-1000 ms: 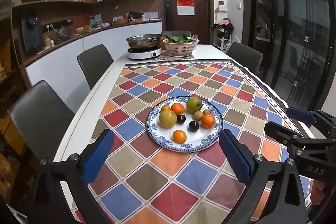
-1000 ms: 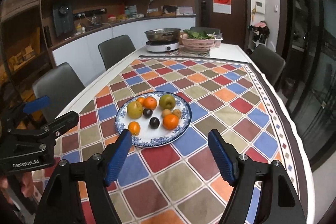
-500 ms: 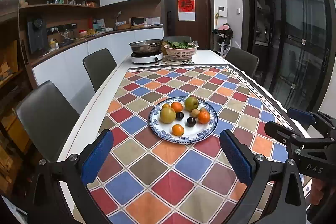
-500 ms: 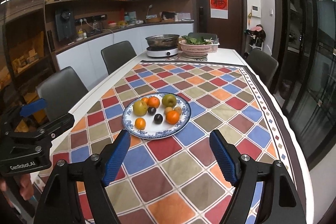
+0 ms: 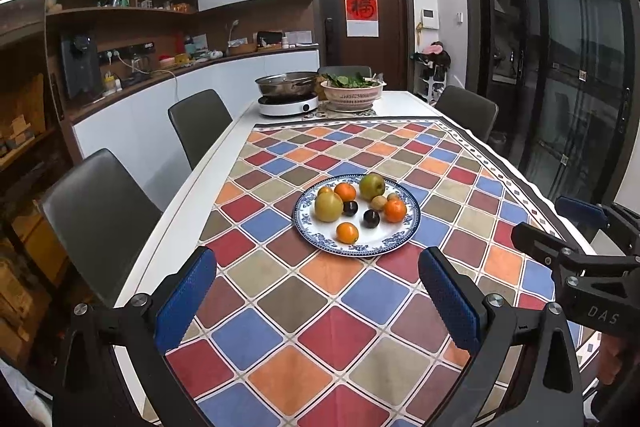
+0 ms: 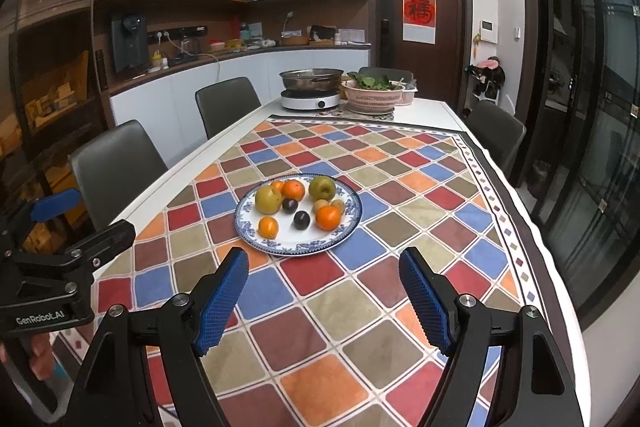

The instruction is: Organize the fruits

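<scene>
Blue-rimmed plate (image 6: 352, 223), frame centre, on checked tablecloth (image 6: 400, 187): two green apples, oranges, two dark plums, small brown fruits. Right gripper (image 6: 323, 301) foreground, jaws wide, empty. Left gripper (image 6: 76, 223) lower left. Pan on hotplate (image 6: 310, 99), colander of greens (image 6: 374, 95) far end.

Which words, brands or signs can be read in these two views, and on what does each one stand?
"GenRobot.AI": on the body of the left tool, seen from the right wrist.
"DAS": on the body of the right tool, seen from the left wrist; the text is cut off by the frame edge.
"福": on the red poster on the door.
Labels on the shelf items: too small to read.
</scene>
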### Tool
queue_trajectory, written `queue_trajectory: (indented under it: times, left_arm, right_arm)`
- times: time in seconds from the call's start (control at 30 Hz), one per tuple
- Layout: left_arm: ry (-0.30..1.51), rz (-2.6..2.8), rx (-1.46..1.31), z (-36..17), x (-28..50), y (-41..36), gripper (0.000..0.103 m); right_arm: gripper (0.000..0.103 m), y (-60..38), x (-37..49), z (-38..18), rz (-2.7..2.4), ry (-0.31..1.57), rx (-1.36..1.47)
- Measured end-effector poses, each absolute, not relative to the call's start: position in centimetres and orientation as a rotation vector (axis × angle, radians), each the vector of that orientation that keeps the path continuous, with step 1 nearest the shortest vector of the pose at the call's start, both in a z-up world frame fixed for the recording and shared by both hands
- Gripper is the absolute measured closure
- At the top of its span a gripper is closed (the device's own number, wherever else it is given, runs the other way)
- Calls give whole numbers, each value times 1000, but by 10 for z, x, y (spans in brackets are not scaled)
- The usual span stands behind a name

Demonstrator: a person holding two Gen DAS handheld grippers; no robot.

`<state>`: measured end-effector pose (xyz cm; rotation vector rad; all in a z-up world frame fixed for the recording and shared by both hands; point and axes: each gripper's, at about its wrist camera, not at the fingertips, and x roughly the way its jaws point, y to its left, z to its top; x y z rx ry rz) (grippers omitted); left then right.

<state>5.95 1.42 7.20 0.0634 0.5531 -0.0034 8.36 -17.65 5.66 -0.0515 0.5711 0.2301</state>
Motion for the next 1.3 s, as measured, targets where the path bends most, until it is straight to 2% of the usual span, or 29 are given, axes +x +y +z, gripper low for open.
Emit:
queue_trajectory:
  times: [1.3]
  left_arm:
    - [522, 21, 80, 74, 47, 10, 0]
  right_arm:
    - [25, -178, 71, 55, 236, 567, -49]
